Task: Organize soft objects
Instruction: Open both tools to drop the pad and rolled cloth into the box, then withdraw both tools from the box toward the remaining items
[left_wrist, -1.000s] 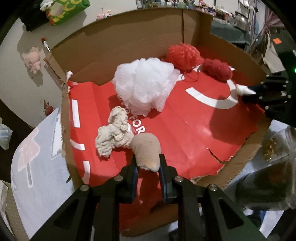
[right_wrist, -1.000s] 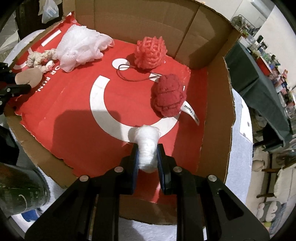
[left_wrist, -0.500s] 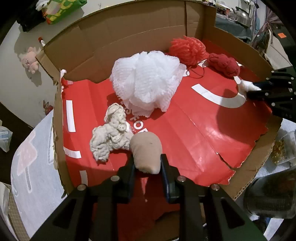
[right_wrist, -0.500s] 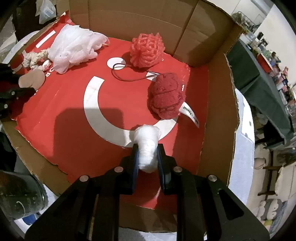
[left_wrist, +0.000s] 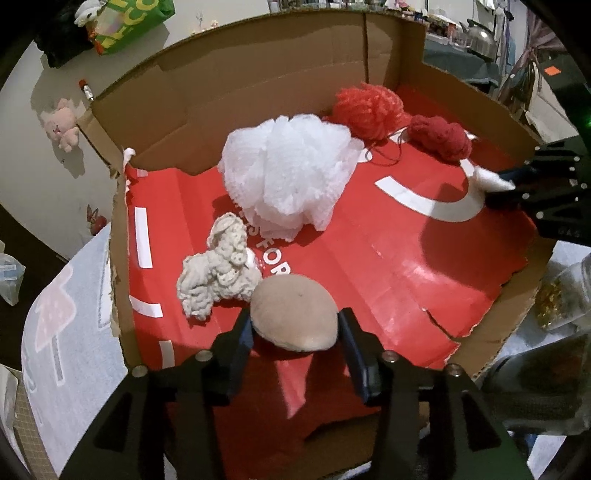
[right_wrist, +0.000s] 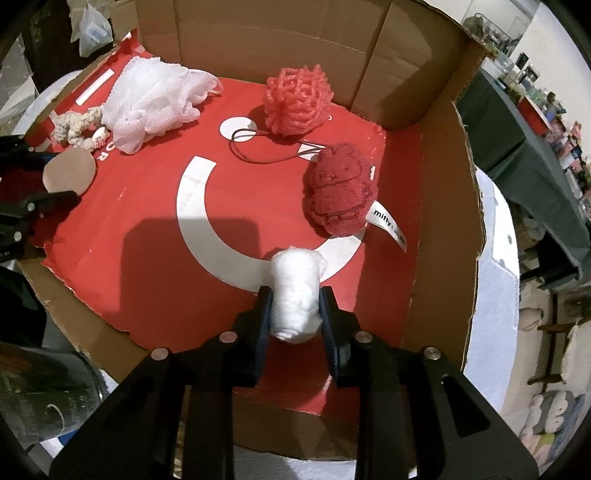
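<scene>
Left hand-held gripper (left_wrist: 295, 330) opening; beige pad (left_wrist: 293, 314) loosened.

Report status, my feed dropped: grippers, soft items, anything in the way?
Left gripper opening, beige pad between jaws. Right gripper opening around white cotton wad. Both over the red box floor. Nothing blocking.

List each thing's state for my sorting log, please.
Left gripper: opening, beige sponge between its fingers.
Right gripper: opening, white cotton wad between its fingers.
White mesh pouf: lying loose.
Cardboard box: open-topped.
</scene>
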